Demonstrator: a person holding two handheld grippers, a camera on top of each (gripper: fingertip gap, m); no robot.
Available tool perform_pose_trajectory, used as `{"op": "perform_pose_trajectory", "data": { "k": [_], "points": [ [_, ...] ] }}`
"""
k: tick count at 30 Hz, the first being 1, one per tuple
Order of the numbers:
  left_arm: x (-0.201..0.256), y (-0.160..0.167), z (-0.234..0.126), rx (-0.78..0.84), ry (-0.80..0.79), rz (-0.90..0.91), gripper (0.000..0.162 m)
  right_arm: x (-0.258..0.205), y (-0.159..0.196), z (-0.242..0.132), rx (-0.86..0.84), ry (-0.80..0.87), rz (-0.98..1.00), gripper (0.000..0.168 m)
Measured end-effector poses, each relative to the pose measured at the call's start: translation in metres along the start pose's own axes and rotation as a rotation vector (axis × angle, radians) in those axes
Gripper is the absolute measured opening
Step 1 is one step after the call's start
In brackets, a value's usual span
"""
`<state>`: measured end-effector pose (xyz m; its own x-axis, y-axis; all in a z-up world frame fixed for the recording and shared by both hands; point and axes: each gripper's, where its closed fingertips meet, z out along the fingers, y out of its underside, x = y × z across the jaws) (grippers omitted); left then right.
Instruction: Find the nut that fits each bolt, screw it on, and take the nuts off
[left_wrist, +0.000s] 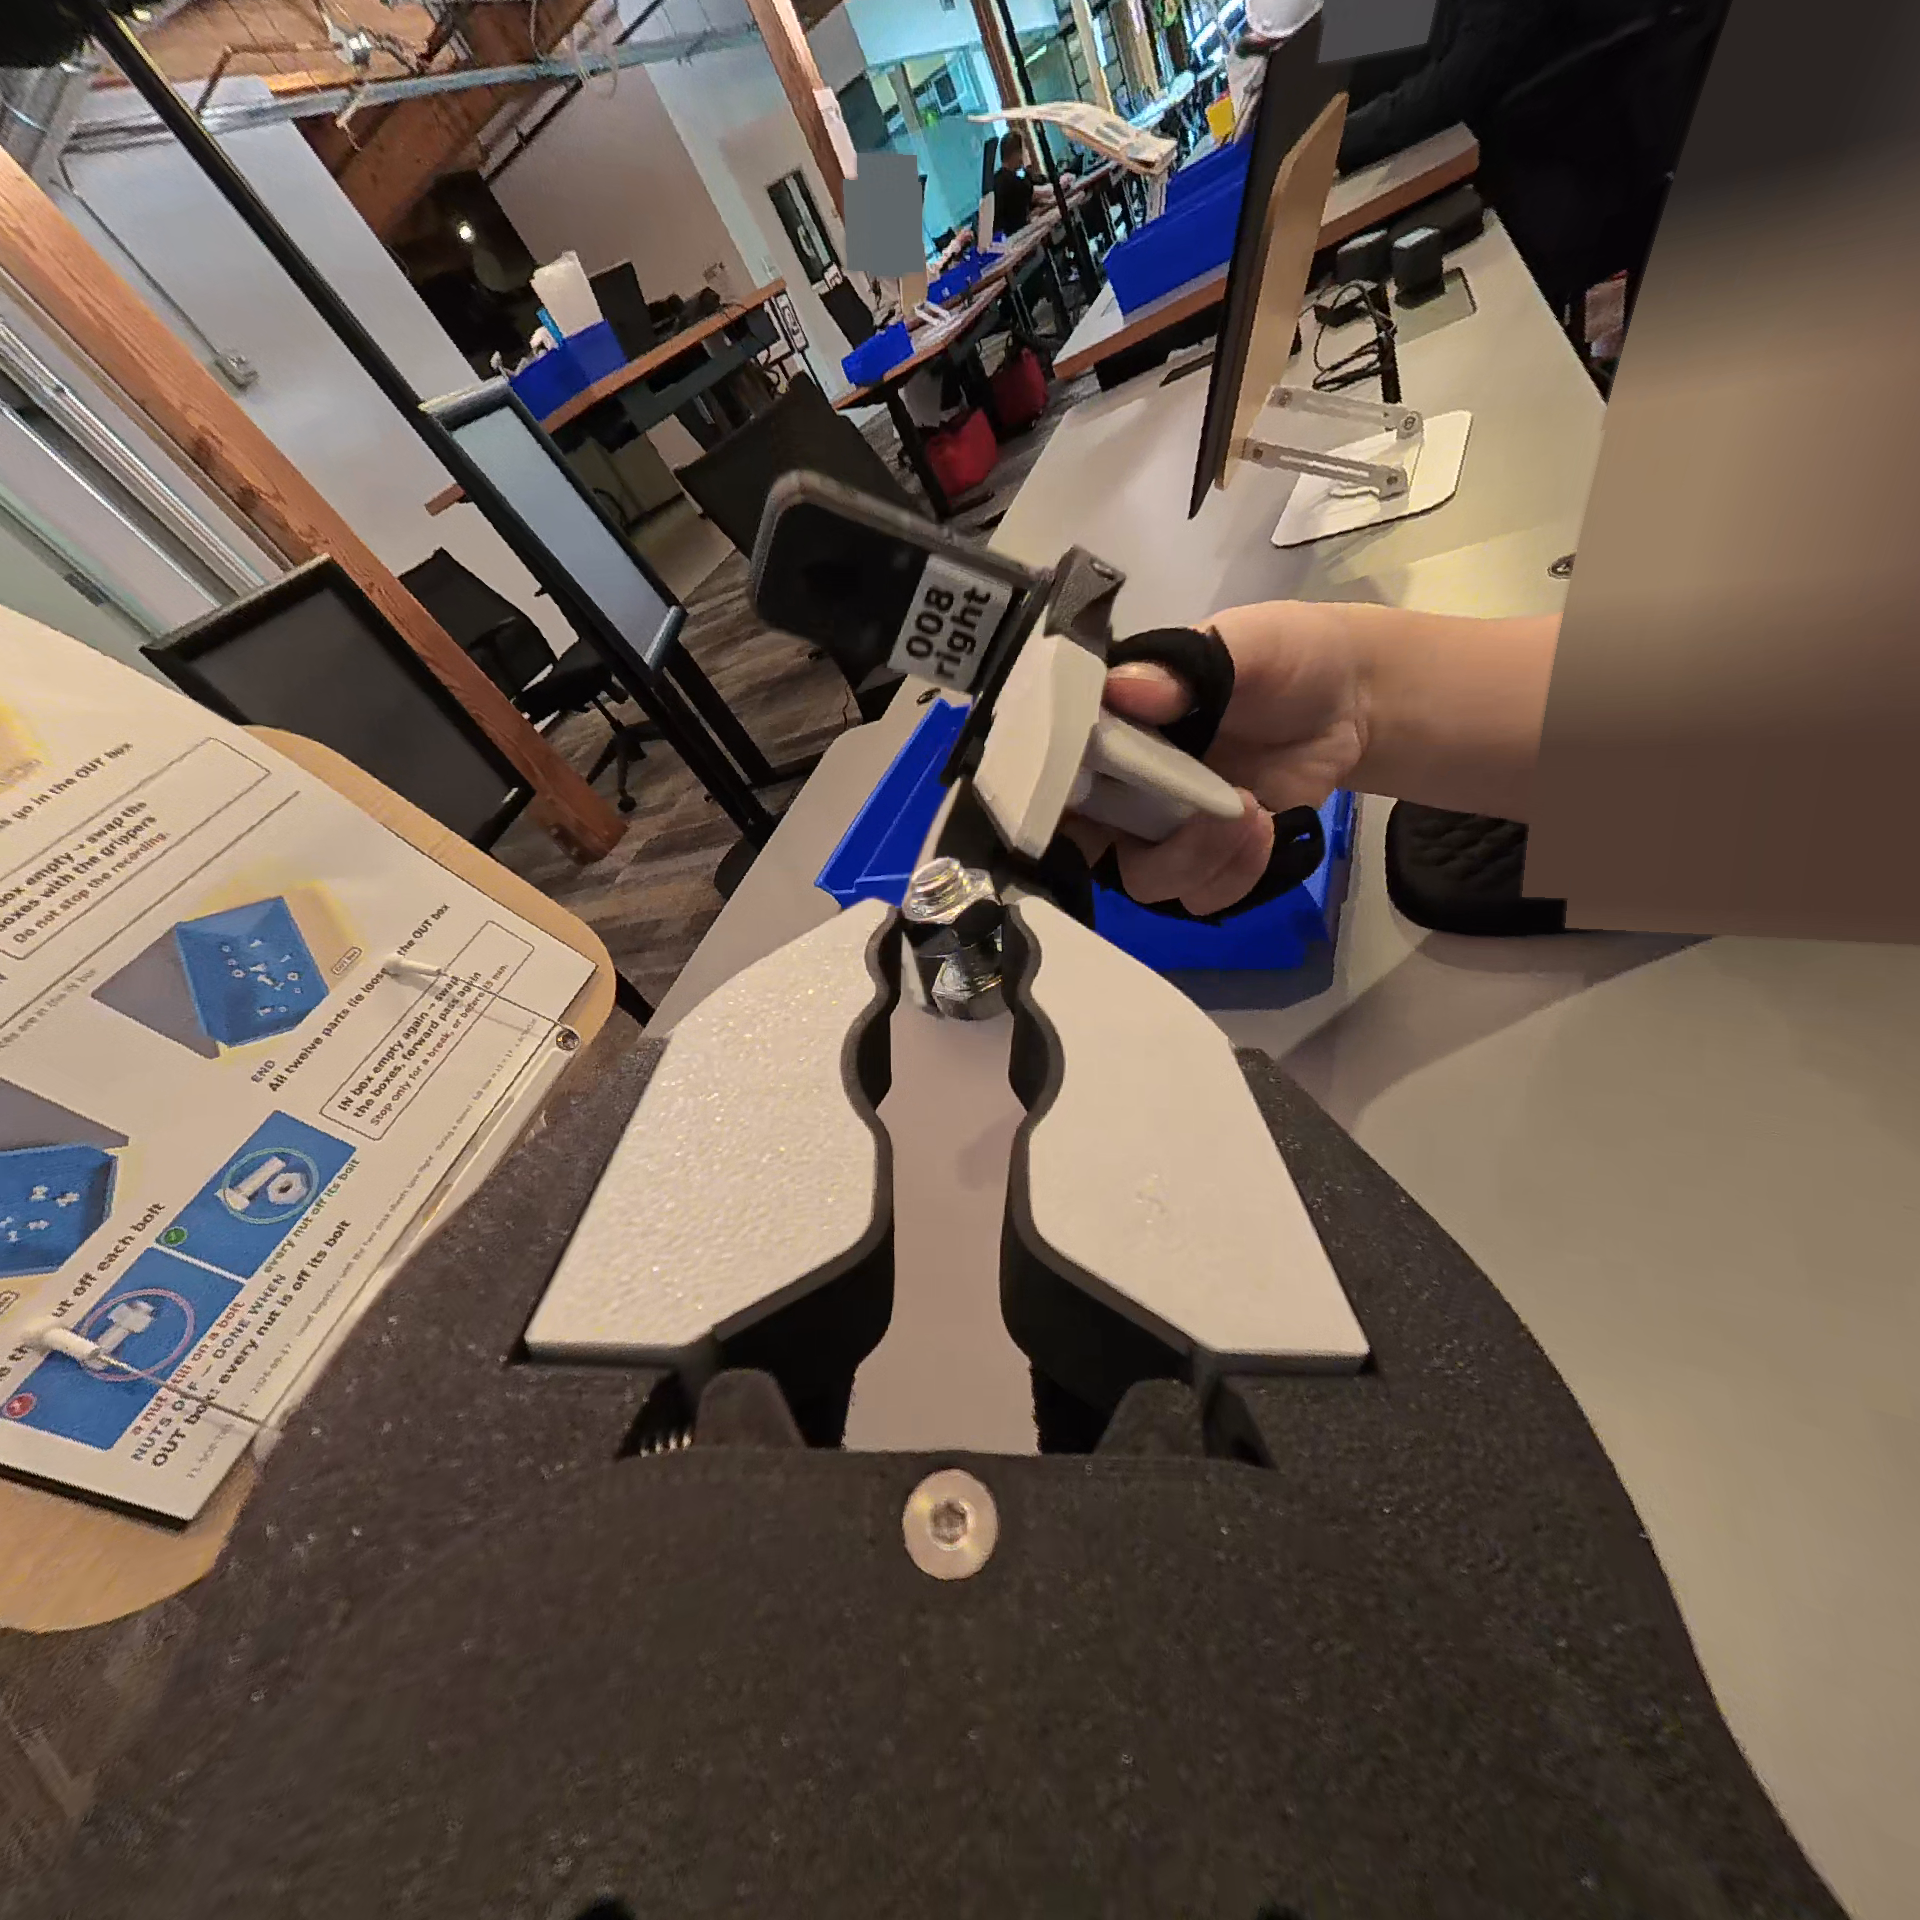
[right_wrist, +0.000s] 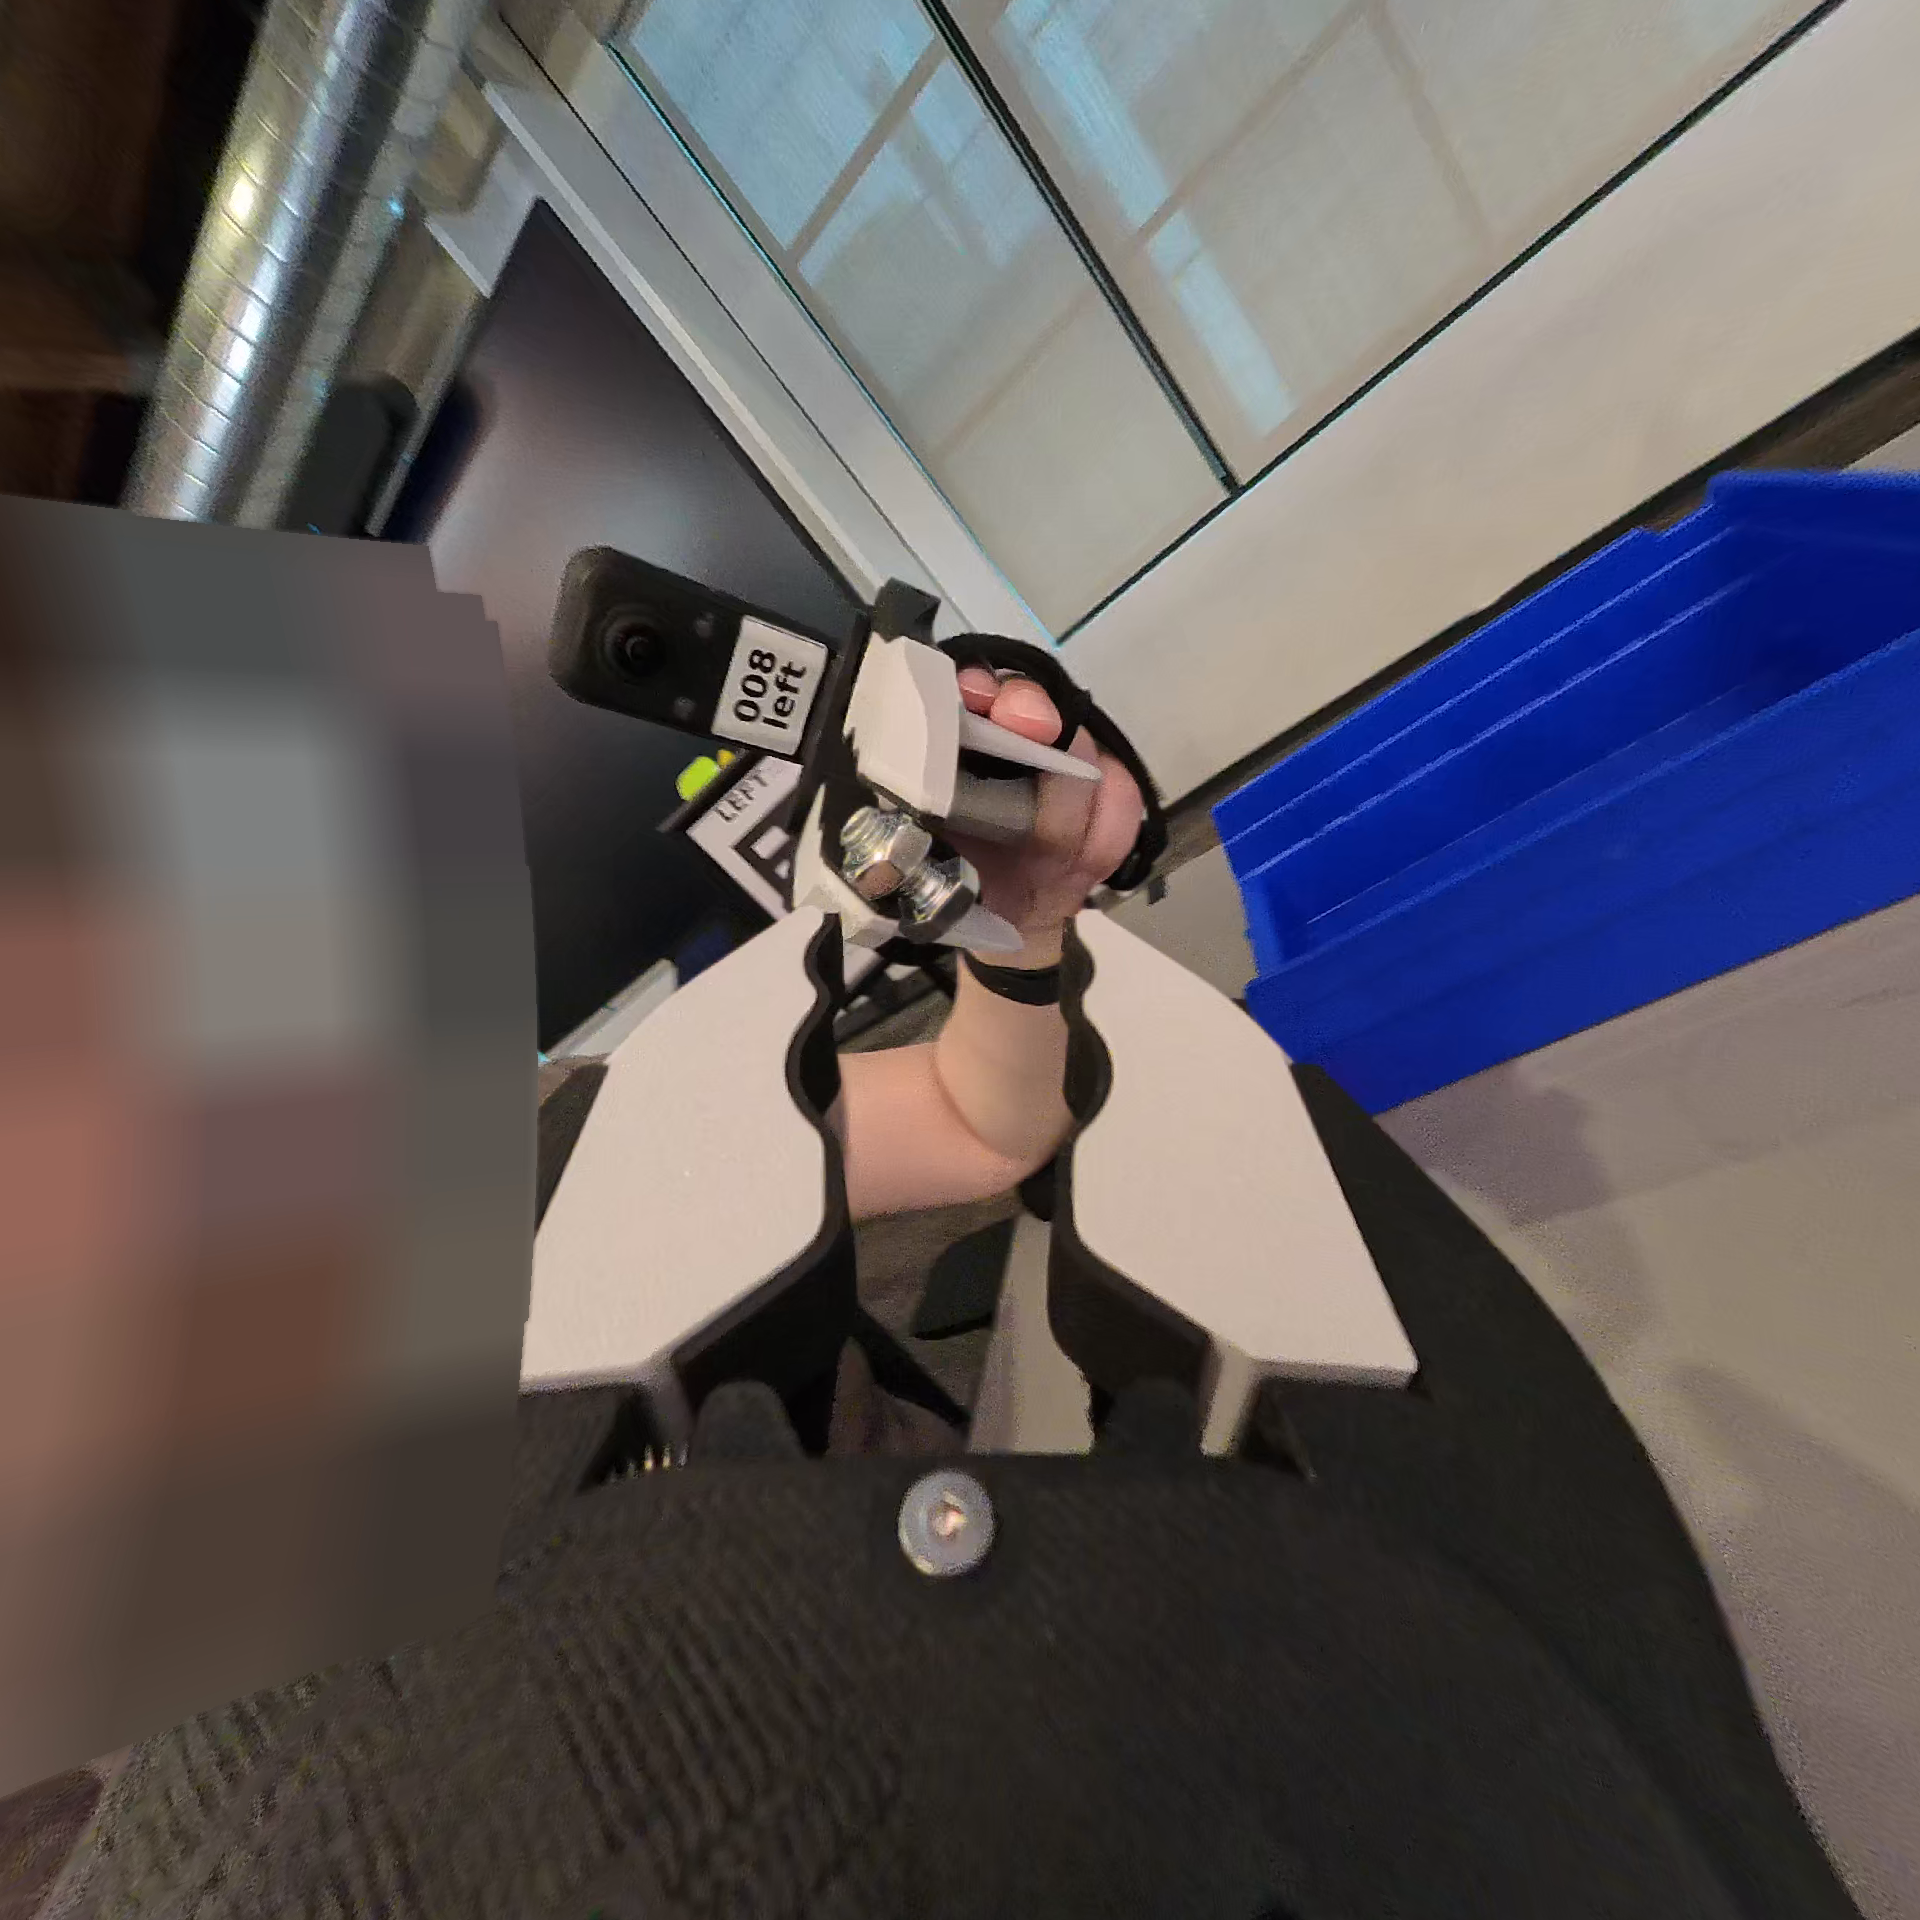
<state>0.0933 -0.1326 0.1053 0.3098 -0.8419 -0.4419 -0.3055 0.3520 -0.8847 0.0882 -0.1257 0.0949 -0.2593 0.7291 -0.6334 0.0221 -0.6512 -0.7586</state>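
Note:
My left gripper (left_wrist: 951, 951) is shut on a silver bolt (left_wrist: 961, 992) near its head and holds it above the grey table (left_wrist: 1558, 1195). A silver hex nut (left_wrist: 945, 906) sits on the bolt's thread, with the threaded end sticking out above it. My right gripper (right_wrist: 951, 935) is open, its tips just below and either side of the bolt (right_wrist: 940, 896) and nut (right_wrist: 878, 850). It touches neither. In the left wrist view the right gripper (left_wrist: 971, 831) comes down from above onto the bolt's threaded end. The left gripper (right_wrist: 904, 916) also shows in the right wrist view.
Blue bins (left_wrist: 1247, 925) stand on the table just behind the grippers and fill the right of the right wrist view (right_wrist: 1558, 831). An instruction sheet on a wooden board (left_wrist: 260, 1039) stands at the left. A monitor on a stand (left_wrist: 1351, 468) is farther back. The grippers are tip to tip, or close to it.

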Motion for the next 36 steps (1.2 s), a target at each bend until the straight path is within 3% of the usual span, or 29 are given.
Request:
{"op": "perform_pose_trajectory", "data": {
  "k": [10, 12, 15, 24, 36],
  "points": [
    [0.006, 0.011, 0.004, -0.020, 0.030, 0.080, 0.018, 0.002, 0.004, 0.007, 0.041, -0.133, 0.281, 0.048],
    [0.007, 0.013, 0.006, -0.034, 0.029, 0.093, 0.018, 0.004, 0.006, 0.007, 0.036, -0.137, 0.300, 0.046],
    [0.008, 0.016, 0.007, -0.045, 0.029, 0.110, 0.018, 0.003, 0.008, 0.008, 0.033, -0.173, 0.330, 0.029],
    [0.010, 0.017, 0.006, -0.052, 0.042, 0.133, 0.018, -0.002, 0.013, 0.013, 0.017, -0.228, 0.381, 0.035],
    [0.011, 0.022, 0.006, -0.085, 0.031, 0.185, 0.018, 0.005, 0.014, 0.013, 0.028, -0.230, 0.453, 0.029]
  ]
}}
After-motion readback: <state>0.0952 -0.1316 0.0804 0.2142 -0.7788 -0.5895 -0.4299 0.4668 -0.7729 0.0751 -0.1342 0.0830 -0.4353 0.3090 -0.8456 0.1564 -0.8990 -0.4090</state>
